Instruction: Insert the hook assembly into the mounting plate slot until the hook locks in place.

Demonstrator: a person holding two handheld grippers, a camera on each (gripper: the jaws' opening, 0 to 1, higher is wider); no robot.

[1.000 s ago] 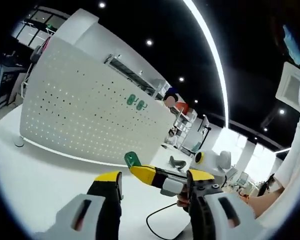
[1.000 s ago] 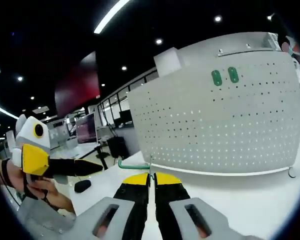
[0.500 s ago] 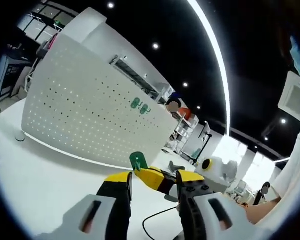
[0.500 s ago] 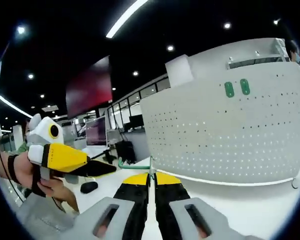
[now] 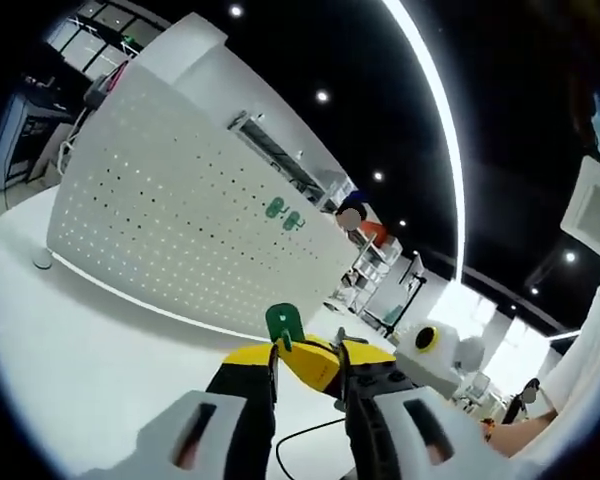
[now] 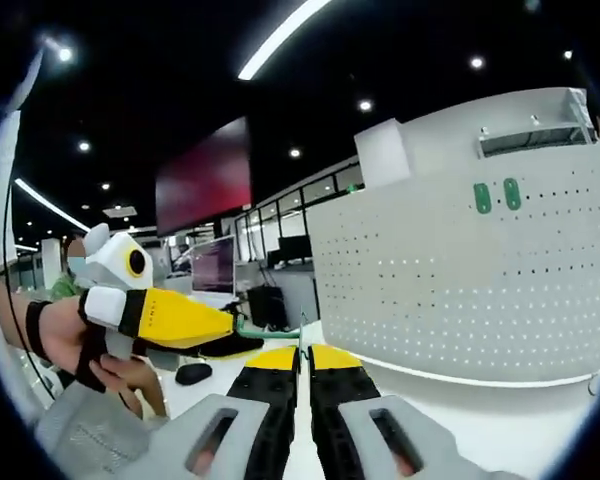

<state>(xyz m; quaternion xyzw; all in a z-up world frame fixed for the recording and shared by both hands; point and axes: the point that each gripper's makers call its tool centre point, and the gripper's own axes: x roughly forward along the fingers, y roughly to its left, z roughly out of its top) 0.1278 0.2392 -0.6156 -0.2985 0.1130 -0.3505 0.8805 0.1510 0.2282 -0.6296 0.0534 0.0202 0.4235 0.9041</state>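
Observation:
The white perforated mounting plate (image 5: 170,230) stands upright on the table, with two green pieces (image 5: 280,212) fixed near its top; it also fills the right of the right gripper view (image 6: 460,290). My right gripper (image 6: 304,352) is shut on a green hook (image 6: 270,333) whose thin bar runs left from its jaws. In the left gripper view the hook's green tab (image 5: 283,322) stands up from the right gripper (image 5: 285,347), which lies between the jaws of my left gripper (image 5: 308,357). Those jaws are narrowed but still apart. The left gripper (image 6: 225,335) meets the hook's left end.
A black cable (image 5: 300,440) loops on the white table (image 5: 80,340) near my jaws. A small black object (image 6: 192,373) lies on the table under the left gripper. A hand (image 6: 110,375) holds that gripper. Desks and monitors stand behind.
My left gripper's jaws have narrowed and closed in around the right gripper's tip and the hook. In the right gripper view the left gripper has come right, up to the hook's end.

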